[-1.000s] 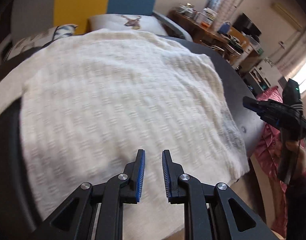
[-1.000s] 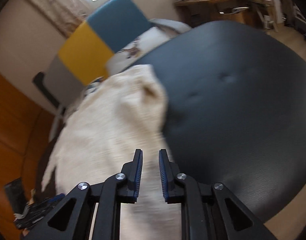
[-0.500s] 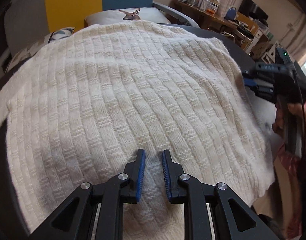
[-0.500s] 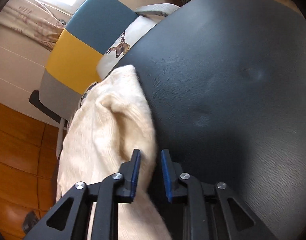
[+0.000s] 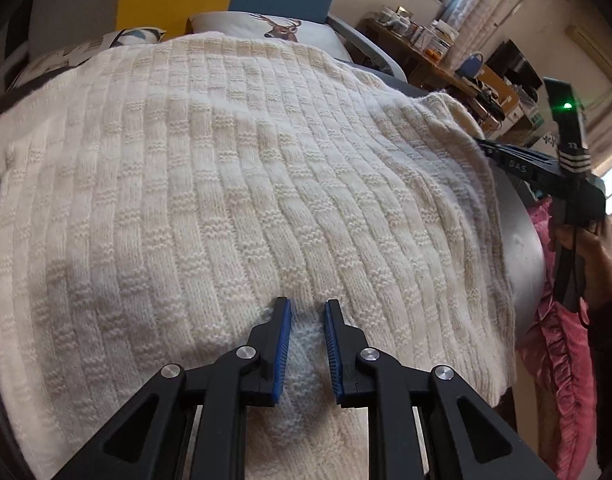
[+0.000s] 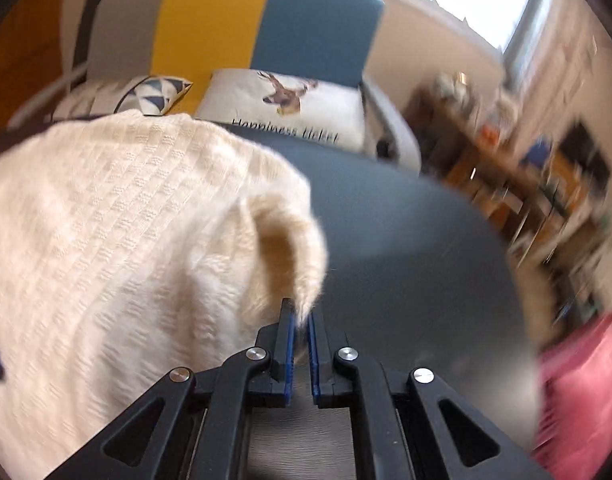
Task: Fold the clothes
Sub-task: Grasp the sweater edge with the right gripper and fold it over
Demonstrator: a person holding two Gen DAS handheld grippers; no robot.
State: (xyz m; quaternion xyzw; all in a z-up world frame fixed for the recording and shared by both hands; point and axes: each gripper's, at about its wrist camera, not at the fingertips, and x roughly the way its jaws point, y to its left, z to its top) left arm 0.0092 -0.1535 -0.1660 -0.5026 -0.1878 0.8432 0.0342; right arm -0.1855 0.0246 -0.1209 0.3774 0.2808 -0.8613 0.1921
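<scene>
Evidently soft and limp, the cream basket-knit sweater point(image 5: 245, 200) sags from its edges: left hand-held gripper point(image 5: 306, 344) pinches its near hem, right hand-held gripper point(image 6: 299, 344) clamps its raised corner.

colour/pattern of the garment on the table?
Cream sweater, basket-weave knit in ribbed columns; clearest in the left wrist view.

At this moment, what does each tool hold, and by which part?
Both hold the cream knitted sweater. The left tool pinches a bunch of knit at its near edge; the right tool is shut on its lifted side edge.
</scene>
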